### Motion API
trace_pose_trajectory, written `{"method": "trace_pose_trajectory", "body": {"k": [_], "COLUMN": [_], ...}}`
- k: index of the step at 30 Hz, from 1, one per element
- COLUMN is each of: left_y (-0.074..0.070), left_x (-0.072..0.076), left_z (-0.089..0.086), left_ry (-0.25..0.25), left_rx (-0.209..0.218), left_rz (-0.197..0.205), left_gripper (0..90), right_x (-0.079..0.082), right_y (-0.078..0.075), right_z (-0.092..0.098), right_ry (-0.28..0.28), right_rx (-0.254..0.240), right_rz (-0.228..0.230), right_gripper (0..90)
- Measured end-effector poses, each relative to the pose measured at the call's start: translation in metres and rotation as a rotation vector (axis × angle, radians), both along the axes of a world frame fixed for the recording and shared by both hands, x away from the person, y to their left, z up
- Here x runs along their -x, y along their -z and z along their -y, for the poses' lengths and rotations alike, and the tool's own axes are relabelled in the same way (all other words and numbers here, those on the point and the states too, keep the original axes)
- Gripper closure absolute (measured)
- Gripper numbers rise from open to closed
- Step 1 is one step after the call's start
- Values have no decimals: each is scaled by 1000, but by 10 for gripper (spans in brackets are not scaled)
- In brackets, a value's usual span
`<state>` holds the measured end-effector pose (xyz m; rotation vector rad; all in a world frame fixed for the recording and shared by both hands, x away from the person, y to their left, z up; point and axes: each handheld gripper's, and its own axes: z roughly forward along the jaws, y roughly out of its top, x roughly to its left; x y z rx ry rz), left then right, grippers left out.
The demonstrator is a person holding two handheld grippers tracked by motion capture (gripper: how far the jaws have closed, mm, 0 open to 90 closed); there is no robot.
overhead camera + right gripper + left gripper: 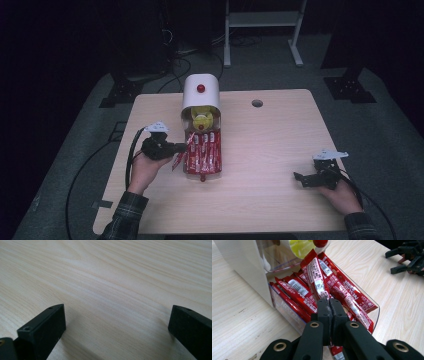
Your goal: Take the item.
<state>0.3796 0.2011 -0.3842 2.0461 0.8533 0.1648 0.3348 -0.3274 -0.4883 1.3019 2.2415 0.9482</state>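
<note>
A white dispenser (200, 95) with a red knob stands at the back middle of the wooden table (270, 150). Its clear drawer (287, 312) is tipped out toward me and packed with several red sachets (206, 152). My left gripper (181, 148) reaches in from the drawer's left side, and its jaws (329, 310) are shut on one red sachet (315, 275) that stands up out of the pile. Near the table's right front, my right gripper (302, 179) rests in a hand with its jaws open (117, 317) over bare wood, nothing between them.
A yellow object (202, 119) shows behind the dispenser's clear front. A round cable hole (257, 103) lies in the table at the back. Black cables trail off both grippers over the table edges. A white frame (262, 20) stands on the floor beyond.
</note>
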Motion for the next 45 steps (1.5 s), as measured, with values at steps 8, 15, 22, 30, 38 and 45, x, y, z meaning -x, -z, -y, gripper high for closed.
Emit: {"method": "trace_pose_trajectory", "body": {"k": [8, 15, 22, 30, 38, 45], "left_y": [-2, -3, -3, -2, 1, 5], "left_x": [0, 1, 1, 0, -2, -4], "left_z": [-8, -15, -22, -29, -38, -45], "left_ry": [-15, -31, -43, -58, -84, -107], "left_rx": [4, 12, 13, 13, 10, 6], "left_rz": [7, 1, 1, -1, -13, -22], "left_gripper": [886, 886, 886, 886, 886, 886], "right_x": [0, 0, 0, 0, 0, 0], "right_y": [0, 0, 0, 0, 0, 0], "right_z": [0, 0, 0, 0, 0, 0], "right_ry": [0, 0, 0, 0, 0, 0], "right_rx": [0, 0, 0, 1, 1, 1], "right_rz": [0, 0, 0, 0, 0, 0], "right_gripper": [4, 5, 5, 5, 4, 4]}}
